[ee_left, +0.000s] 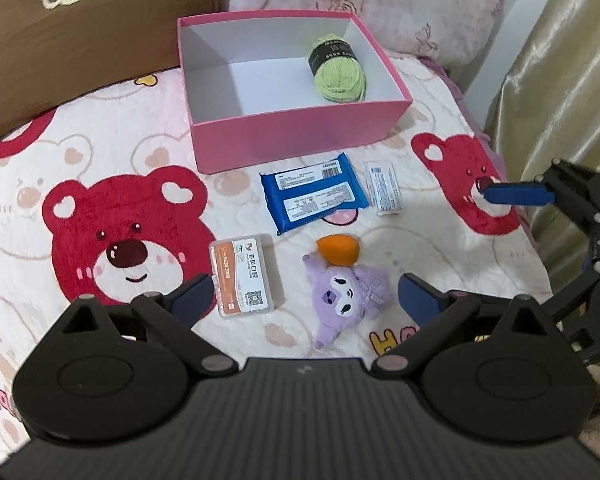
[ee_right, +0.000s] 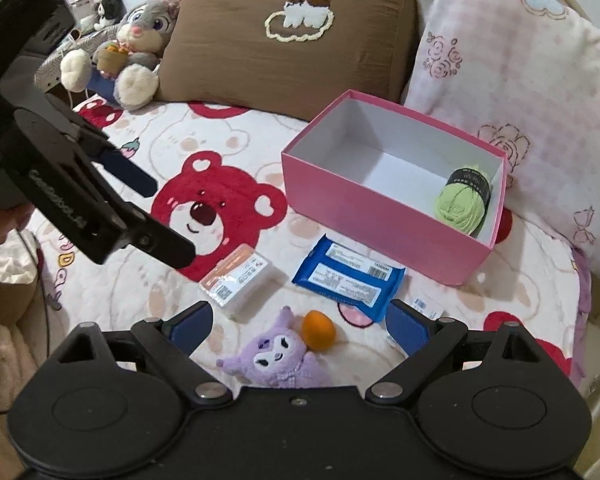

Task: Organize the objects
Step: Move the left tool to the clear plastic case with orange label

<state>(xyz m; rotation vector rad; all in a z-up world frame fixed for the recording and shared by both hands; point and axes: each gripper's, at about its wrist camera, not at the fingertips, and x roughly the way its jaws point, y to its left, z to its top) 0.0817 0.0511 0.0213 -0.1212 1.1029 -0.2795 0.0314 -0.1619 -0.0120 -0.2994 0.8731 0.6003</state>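
An open pink box (ee_left: 300, 136) (ee_right: 359, 208) stands on the bear-print blanket, with a green yarn ball (ee_left: 339, 68) (ee_right: 461, 200) in one corner. In front of it lie a blue wipes pack (ee_left: 313, 198) (ee_right: 349, 276), a small white packet (ee_left: 383, 194) (ee_right: 427, 308), an orange-and-white plastic case (ee_left: 244, 280) (ee_right: 236, 276), an orange egg-shaped sponge (ee_left: 337, 254) (ee_right: 318, 330) and a purple plush (ee_left: 345, 300) (ee_right: 276, 360). My left gripper (ee_left: 304, 292) hovers open above the case and the plush, holding nothing. My right gripper (ee_right: 300, 328) is open above the plush and the sponge.
A brown pillow (ee_right: 284, 40) and a pink floral pillow (ee_right: 519, 80) lean behind the box. A grey bunny plush (ee_right: 136, 44) sits at the far left. A gold curtain (ee_left: 559, 60) hangs past the bed's right edge. The left gripper's body (ee_right: 80, 200) reaches in from the left.
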